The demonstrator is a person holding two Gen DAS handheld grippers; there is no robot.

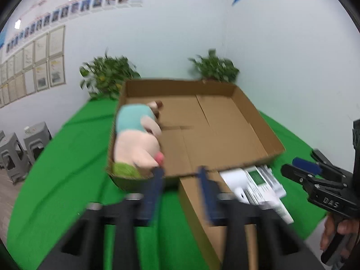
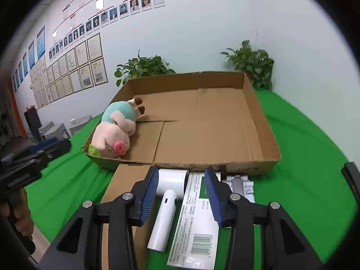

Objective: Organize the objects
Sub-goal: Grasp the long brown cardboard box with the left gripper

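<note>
A shallow cardboard box (image 2: 202, 121) sits open on the green-covered surface (image 2: 303, 153). Inside it, in the near-left corner, a plush pig (image 2: 112, 132) in a teal shirt lies on its side, its pink snout toward the near wall and its brown hooves toward the far end. The rest of the box floor is bare cardboard.

Just in front of the box, outside it, lie a white hair dryer (image 2: 167, 202), a white-and-green printed package (image 2: 198, 222) touching it on the right, and a white plastic item (image 2: 238, 183) beyond that. A flat cardboard piece (image 2: 119, 193) lies to their left.

The right gripper (image 2: 182, 196) hovers above the hair dryer and package with its jaws spread, holding nothing. The left gripper (image 1: 180, 193), blurred, is near the box's front wall beside the pig, jaws likewise apart and empty.

Two potted plants (image 2: 144, 67) stand behind the box.
</note>
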